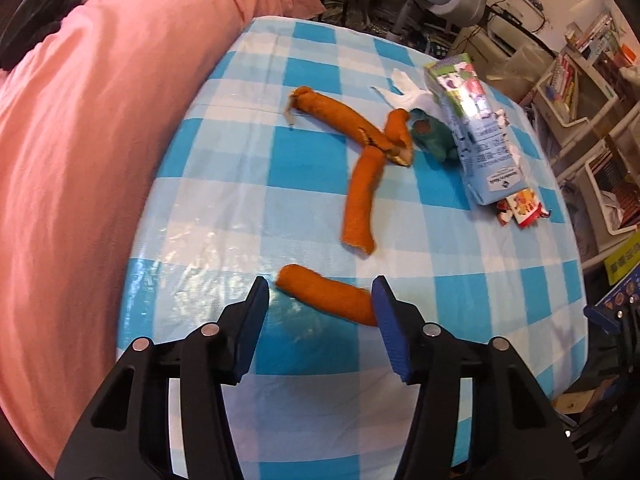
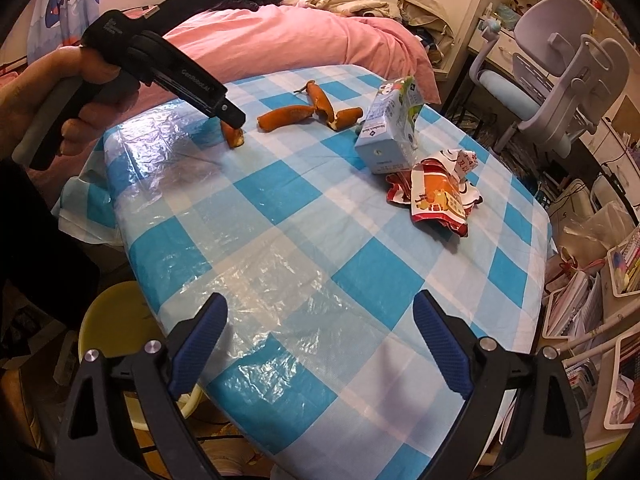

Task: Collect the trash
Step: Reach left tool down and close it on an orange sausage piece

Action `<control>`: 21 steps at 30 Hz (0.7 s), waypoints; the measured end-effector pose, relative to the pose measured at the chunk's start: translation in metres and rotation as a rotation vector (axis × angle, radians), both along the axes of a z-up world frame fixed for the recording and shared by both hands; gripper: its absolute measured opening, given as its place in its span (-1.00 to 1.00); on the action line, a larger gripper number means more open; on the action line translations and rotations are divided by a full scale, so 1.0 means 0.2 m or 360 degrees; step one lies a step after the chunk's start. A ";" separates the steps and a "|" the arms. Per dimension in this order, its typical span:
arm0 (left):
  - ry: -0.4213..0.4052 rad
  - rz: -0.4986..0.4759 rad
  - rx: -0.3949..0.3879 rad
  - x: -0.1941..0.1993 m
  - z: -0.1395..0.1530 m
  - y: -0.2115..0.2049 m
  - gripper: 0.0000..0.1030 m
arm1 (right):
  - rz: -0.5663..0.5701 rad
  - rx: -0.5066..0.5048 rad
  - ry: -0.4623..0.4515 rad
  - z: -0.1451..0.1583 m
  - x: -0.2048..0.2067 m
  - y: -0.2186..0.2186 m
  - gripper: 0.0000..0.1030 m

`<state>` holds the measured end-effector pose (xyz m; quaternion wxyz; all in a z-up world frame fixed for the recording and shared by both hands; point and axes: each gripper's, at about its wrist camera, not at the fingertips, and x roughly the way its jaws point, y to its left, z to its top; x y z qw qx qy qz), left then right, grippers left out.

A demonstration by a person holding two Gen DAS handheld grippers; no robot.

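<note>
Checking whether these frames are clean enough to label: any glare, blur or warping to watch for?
Left wrist view: fisheye bends the checked tablecloth; the peel piece between the left gripper tips is slightly soft. Right wrist view: glare on the plastic near the right gripper; dark corners, curved edges.

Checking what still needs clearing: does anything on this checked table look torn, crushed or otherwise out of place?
Yes. Orange peel strips lie scattered across the checked tablecloth. A milk carton lies tipped on its side, and beside it lies a crumpled, torn red snack wrapper. A dark green scrap lies against the carton.
</note>
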<state>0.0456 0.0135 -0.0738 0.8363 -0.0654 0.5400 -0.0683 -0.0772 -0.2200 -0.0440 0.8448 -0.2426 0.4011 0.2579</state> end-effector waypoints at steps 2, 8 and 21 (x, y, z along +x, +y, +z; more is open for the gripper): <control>-0.0013 -0.0007 0.0011 0.00 0.00 -0.02 0.00 | -0.0014 0.0002 0.0002 0.00 0.01 0.00 0.75; -0.0031 0.0018 -0.0044 0.00 -0.01 -0.04 0.05 | -0.0024 -0.0006 0.0003 0.00 0.02 0.00 0.77; -0.0040 -0.0273 0.0228 -0.06 0.00 -0.11 -0.61 | -0.0010 0.0009 -0.0007 0.01 0.01 0.02 0.77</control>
